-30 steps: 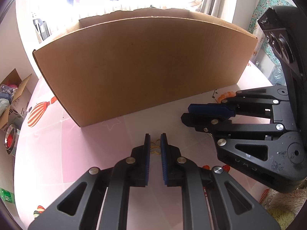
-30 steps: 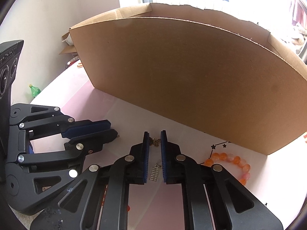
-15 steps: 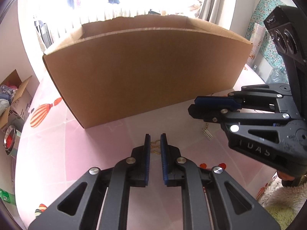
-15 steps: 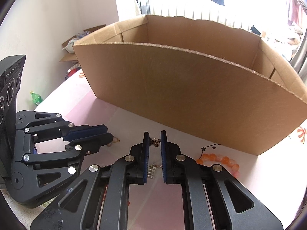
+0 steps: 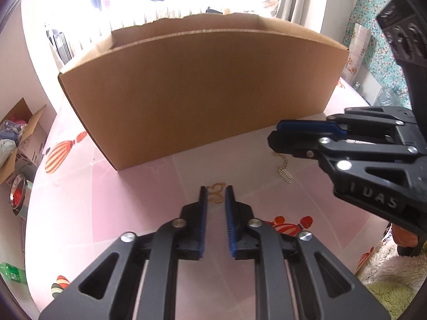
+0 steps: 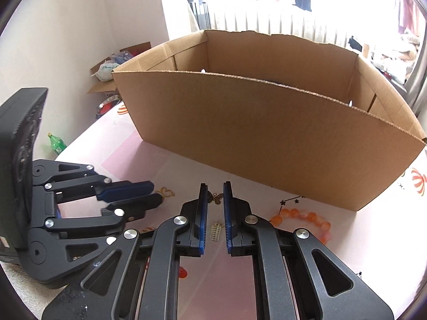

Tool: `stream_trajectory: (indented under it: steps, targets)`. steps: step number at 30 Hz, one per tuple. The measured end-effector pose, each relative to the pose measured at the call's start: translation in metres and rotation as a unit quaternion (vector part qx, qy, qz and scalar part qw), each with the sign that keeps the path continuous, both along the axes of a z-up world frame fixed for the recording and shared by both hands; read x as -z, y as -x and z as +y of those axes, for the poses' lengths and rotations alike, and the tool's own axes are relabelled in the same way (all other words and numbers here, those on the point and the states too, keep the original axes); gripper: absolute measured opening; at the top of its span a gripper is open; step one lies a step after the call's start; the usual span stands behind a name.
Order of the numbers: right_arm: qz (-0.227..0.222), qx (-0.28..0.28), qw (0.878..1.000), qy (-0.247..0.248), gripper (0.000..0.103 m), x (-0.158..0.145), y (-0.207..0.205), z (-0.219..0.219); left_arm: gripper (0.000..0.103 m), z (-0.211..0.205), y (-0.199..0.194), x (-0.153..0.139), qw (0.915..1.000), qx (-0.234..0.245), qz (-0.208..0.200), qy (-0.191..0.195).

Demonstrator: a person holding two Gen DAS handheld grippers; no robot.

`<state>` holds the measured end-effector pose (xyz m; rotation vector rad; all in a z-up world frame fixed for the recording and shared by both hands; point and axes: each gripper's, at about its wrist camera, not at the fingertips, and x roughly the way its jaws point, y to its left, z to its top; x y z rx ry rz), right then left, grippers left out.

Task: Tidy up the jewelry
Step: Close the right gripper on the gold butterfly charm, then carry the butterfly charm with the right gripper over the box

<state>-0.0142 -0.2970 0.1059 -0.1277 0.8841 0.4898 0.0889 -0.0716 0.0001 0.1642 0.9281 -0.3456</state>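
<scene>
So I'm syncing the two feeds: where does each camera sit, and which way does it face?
Left wrist: on the left gripper, angled down at the pink table and cardboard box; own fingers below, right gripper entering from the right.
Right wrist: on the right gripper, same downward slant; left gripper at left.
Shared: box, table, gold charm.

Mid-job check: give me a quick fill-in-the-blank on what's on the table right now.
The bead bracelet on the table is ___ in colour.
The gripper clamping the thin chain is the ___ one.
The box behind the jewelry is made of ___.
Missing words: orange; right; cardboard.
</scene>
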Motion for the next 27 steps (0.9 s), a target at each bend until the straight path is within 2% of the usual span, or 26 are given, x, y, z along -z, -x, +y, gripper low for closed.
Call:
stream_trajectory:
  steps: [5, 11, 12, 14, 27]
  targets:
    - [0.001, -0.002, 1.000, -0.003, 0.009, -0.004, 0.003, -0.002, 0.021, -0.001, -0.008, 0.002, 1.0000, -0.005, 0.007, 0.005]
    - [0.007, -0.001, 1.000, -0.006, 0.009, -0.004, -0.001, -0.001, 0.021, -0.007, -0.007, 0.005, 1.0000, 0.003, -0.001, -0.006]
    - [0.008, -0.002, 1.000, -0.007, 0.009, -0.005, -0.004, -0.002, 0.020, -0.008, -0.004, 0.007, 1.0000, 0.004, -0.002, -0.007]
    - [0.008, -0.003, 1.000, -0.006, 0.009, -0.005, -0.005, -0.001, 0.013, -0.005, 0.000, 0.009, 0.9999, 0.004, -0.004, -0.011]
    - [0.006, -0.004, 1.000, -0.008, 0.009, -0.006, -0.005, -0.002, 0.013, -0.008, 0.002, 0.009, 0.9999, 0.008, -0.012, -0.005]
